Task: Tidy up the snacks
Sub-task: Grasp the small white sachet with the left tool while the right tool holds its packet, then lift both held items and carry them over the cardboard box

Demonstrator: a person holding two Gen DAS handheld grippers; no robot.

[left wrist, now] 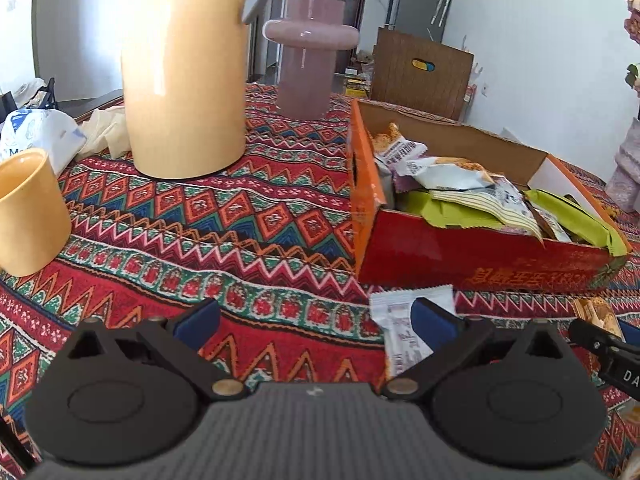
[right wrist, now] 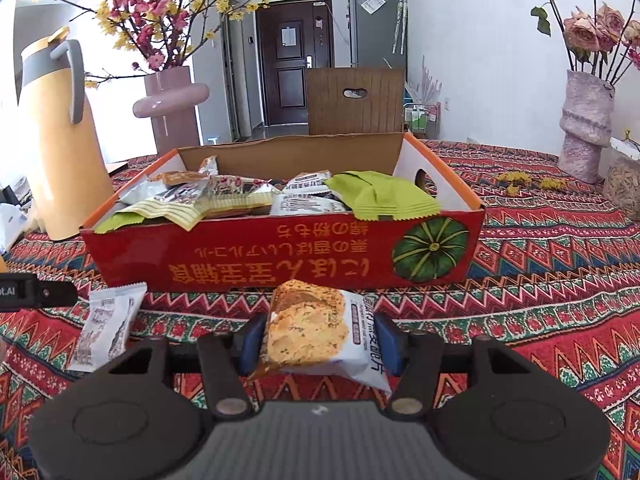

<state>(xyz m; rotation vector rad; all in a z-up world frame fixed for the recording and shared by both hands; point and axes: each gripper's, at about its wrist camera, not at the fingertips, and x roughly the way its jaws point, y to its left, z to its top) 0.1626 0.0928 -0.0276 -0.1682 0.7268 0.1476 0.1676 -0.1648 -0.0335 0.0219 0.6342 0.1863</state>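
Right hand-held gripper [right wrist: 318,346]: its blue pads are pinched on a biscuit packet [right wrist: 316,328], one pad on each side; the packet is held above the patterned cloth, just in front of the box.
Left hand-held gripper [left wrist: 316,322]: fingers spread wide, nothing between them; low over the worktop [left wrist: 248,240]. Its right pad overlaps the white sachet in the left wrist view; whether it touches, I cannot tell.
White sachet [right wrist: 106,330]: lies flat on the cloth, just before the box's near left corner, to the left of the held packet.
Snack box [right wrist: 280,256]: red and orange cardboard tray with a green pumpkin printed on its near wall; stands on the worktop, open on top.
Box contents: green wrappers [right wrist: 380,196], white and striped packets piled loosely, some poking over the near rim.
Yellow cup [left wrist: 28,212]: on the cloth to the left, well apart from the box.
Yellow flask [left wrist: 184,68]: upright, behind the cup, left of the box.
Pink vase [left wrist: 308,56]: farther back, between flask and box, holding flowering branches.
Wooden chair back [right wrist: 356,100]: beyond the worktop's far edge.
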